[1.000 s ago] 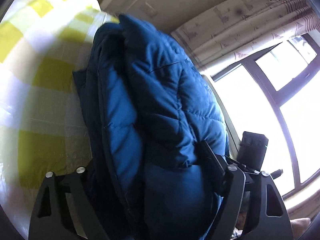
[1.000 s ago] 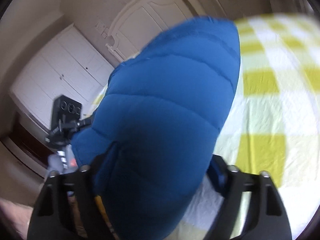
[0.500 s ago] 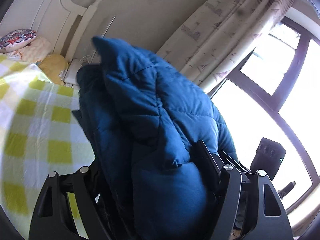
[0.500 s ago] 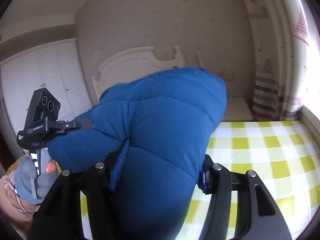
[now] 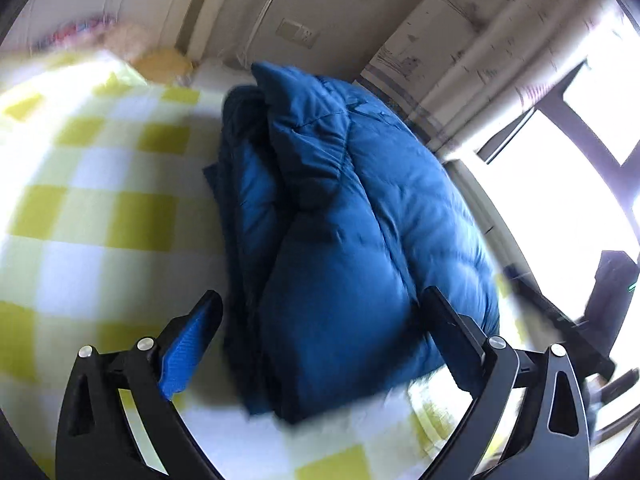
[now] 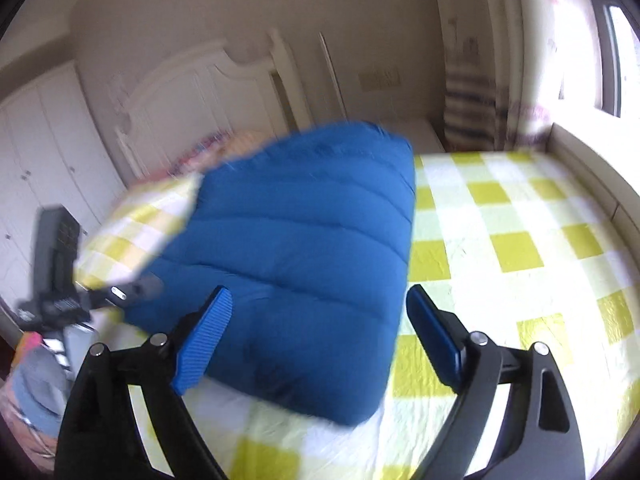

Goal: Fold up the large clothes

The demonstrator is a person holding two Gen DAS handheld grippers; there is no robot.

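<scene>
The folded blue down jacket (image 5: pixel 360 248) lies on the yellow-checked bedspread (image 5: pixel 100 208) just ahead of both tools; the left gripper (image 5: pixel 320 316), jaws just opened wide, straddles its near end without pressing; the right gripper (image 6: pixel 320 312) likewise has just opened, its blue pads (image 6: pixel 204 336) clear of the padding.

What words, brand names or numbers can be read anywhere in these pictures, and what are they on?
None can be read.
The black handheld device at the left of the right wrist view has a pale label strip, too blurred to read.
The blue puffer jacket, the yellow checked bedspread and the curtain show no legible text.
</scene>
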